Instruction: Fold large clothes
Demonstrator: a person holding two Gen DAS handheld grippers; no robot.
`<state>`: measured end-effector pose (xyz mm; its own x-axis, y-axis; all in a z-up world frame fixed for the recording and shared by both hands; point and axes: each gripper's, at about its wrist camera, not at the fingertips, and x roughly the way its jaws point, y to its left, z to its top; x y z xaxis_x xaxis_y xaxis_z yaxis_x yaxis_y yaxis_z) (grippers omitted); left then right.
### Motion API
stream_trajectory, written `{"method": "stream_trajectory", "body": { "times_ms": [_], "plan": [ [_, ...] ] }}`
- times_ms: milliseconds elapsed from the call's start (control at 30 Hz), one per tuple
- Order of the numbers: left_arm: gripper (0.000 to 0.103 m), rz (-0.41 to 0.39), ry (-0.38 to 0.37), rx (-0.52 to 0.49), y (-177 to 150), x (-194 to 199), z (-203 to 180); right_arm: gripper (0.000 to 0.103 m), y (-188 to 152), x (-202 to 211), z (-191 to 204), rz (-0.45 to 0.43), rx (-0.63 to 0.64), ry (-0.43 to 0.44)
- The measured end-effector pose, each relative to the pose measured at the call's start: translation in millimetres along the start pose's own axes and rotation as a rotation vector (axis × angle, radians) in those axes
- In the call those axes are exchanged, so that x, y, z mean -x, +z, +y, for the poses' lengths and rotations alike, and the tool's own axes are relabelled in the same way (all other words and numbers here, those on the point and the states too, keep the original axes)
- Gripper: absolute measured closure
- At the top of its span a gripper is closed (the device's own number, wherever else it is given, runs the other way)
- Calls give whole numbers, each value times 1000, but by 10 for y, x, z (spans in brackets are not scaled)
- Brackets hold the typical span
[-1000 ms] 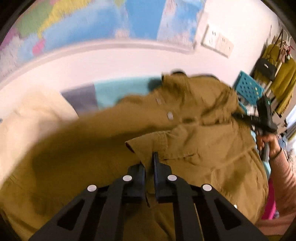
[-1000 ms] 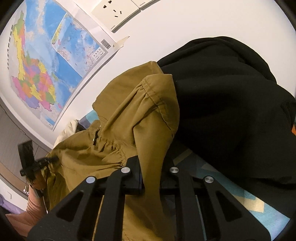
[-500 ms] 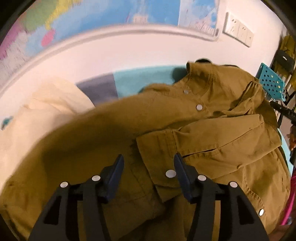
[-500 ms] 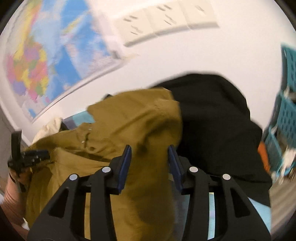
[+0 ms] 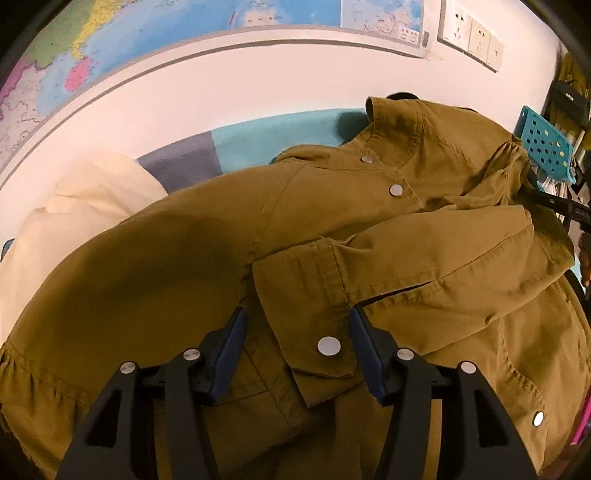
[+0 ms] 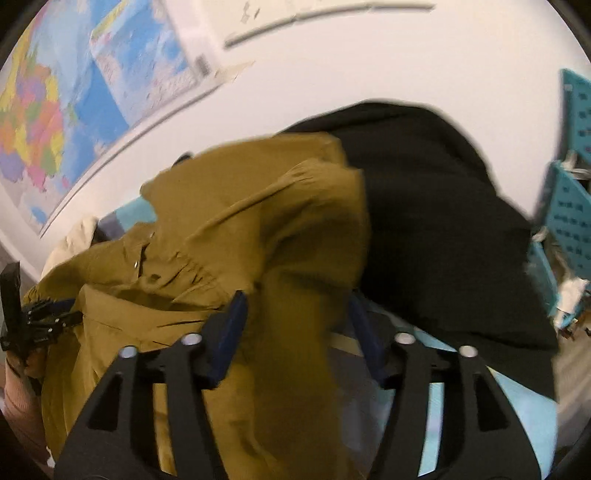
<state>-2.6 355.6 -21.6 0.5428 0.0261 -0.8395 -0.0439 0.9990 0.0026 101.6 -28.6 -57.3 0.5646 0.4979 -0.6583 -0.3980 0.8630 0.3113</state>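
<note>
An olive-brown jacket (image 5: 166, 266) lies spread over a teal and grey blanket (image 5: 277, 136). One sleeve is folded across its front, and the sleeve's cuff (image 5: 306, 295), with a silver snap, lies flat between the fingers of my left gripper (image 5: 297, 317), which is open and not pressing it. In the right wrist view the jacket (image 6: 258, 206) is bunched at the shoulder. A hanging fold of it passes between the fingers of my right gripper (image 6: 297, 299), whose jaws are opening with the pads clear of the cloth.
A black garment (image 6: 424, 203) lies heaped to the right of the jacket and a cream one (image 5: 74, 206) to its left. Teal perforated baskets (image 6: 572, 206) stand at the far right. A wall map (image 5: 184, 22) and sockets (image 5: 469, 33) are behind.
Both grippers were shut on jacket fabric a second ago and have let go. The sleeve now lies folded across the jacket's front. The right view has swung to the right.
</note>
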Motion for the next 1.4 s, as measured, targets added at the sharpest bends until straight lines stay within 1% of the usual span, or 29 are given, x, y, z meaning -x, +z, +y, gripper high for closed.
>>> {"method": "stream_trajectory", "body": {
  "times_ms": [100,133,167,200,267,333,400,467,500,533,567,600,667,733,800,867,900,967,1000,1033,1100,1133,1167,1200,1233,1267,1300,1367,1400],
  "plan": [
    [48,-26,-14,20,-25,106,50,40,0,327,130,-87,43,6],
    [48,-39,-16,24,-38,160,60,40,-25,447,316,-112,95,62],
    [48,-59,-18,28,-77,250,85,40,-50,477,470,-112,129,104],
    [47,-76,-18,30,-112,321,97,40,-99,479,718,-98,194,164],
    [43,-114,-20,42,-182,484,148,41,-176,371,1120,-45,297,252],
    [43,-144,9,60,-283,663,238,43,-245,196,1461,15,370,318],
    [42,-169,60,78,-395,837,347,43,-309,-74,1786,97,417,383],
    [39,-196,121,96,-524,1005,451,47,-368,-300,2020,161,431,412],
    [39,-208,165,110,-612,1108,524,50,-402,-425,2129,200,442,436],
    [39,-217,194,119,-689,1188,576,50,-442,-545,2240,224,461,443],
    [37,-226,218,132,-762,1261,640,49,-475,-581,2287,229,480,428],
    [36,-233,244,152,-856,1339,720,47,-507,-701,2331,251,486,407],
    [36,-234,292,191,-1013,1456,865,46,-544,-848,2275,313,436,408],
    [35,-224,332,245,-1215,1532,1024,46,-552,-840,2211,313,407,423],
    [34,-195,350,271,-1375,1524,1105,46,-540,-774,2219,315,402,423],
    [34,-178,352,289,-1480,1492,1174,46,-564,-661,2300,286,415,434],
    [34,-159,359,300,-1529,1458,1219,46,-573,-576,2321,274,430,447],
    [34,-131,376,321,-1593,1373,1282,44,-648,-413,2456,265,468,509],
    [34,-122,366,326,-1612,1333,1306,43,-690,-351,2542,260,489,529],
    [34,-114,358,330,-1639,1300,1320,43,-764,-238,2665,255,530,569],
    [39,-94,336,327,-1659,1222,1347,40,-877,-106,2814,256,581,624],
    [46,-86,326,331,-1677,1208,1358,40,-962,-22,2942,256,618,667],
    [51,-74,314,345,-1678,1191,1385,38,-1053,47,3075,269,654,718],
    [52,-59,295,372,-1687,1186,1423,34,-1110,84,3170,278,677,748],
    [60,-53,277,388,-1699,1191,1454,33,-1204,133,3293,287,709,787],
    [69,-54,258,394,-1704,1202,1459,32,-1279,157,3408,299,733,817],
    [72,-57,252,391,-1703,1221,1458,32,-1365,189,3506,312,755,847],
    [87,-68,247,370,-1689,1290,1426,31,-1531,199,3720,344,784,893],
    [88,-75,242,364,-1677,1318,1407,31,-1581,188,3785,353,788,910]
  ]
}}
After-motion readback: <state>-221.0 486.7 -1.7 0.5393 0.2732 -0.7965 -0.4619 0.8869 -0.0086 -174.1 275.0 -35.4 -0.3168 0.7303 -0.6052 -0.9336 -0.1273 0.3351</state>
